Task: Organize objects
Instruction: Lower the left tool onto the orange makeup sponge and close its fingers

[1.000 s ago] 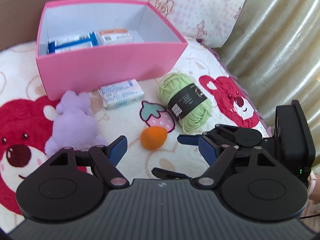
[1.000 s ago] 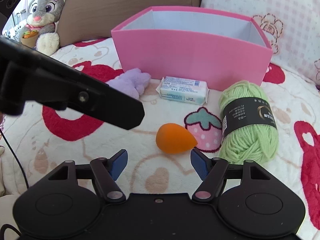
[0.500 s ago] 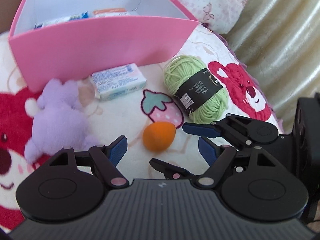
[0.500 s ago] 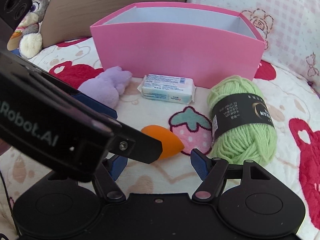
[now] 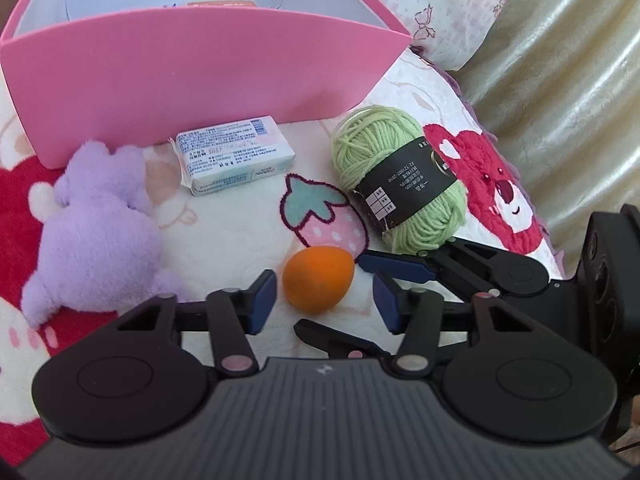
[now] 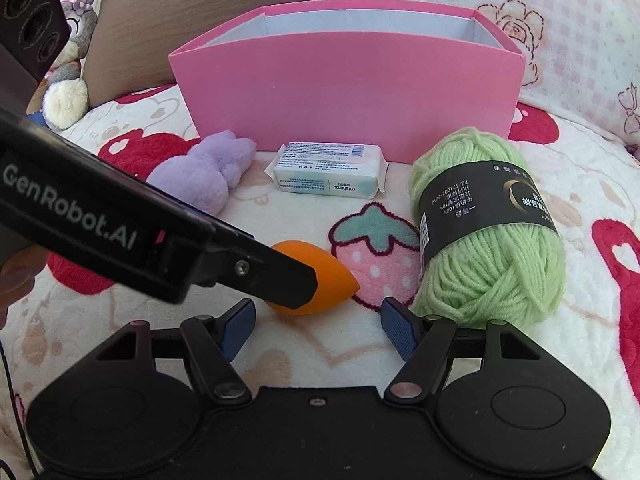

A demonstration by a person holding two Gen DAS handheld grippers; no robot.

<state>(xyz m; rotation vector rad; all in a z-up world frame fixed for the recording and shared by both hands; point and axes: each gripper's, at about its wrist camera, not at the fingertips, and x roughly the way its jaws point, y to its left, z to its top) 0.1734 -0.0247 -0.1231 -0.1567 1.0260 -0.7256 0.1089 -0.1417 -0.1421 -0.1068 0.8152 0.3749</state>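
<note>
One orange egg-shaped sponge [image 5: 318, 280], smooth, matte

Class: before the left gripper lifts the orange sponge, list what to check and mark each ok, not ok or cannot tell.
1. Orange egg-shaped sponge sits between the closing left gripper pads: ok.
2. Pads pressing the sponge: not ok, gaps show.
3. Right gripper open and empty: ok.
4. Right gripper clear of the sponge: not ok, close beside it.
5. Pink cardboard box open on top: ok.
6. Free space inside the box: cannot tell.
</note>
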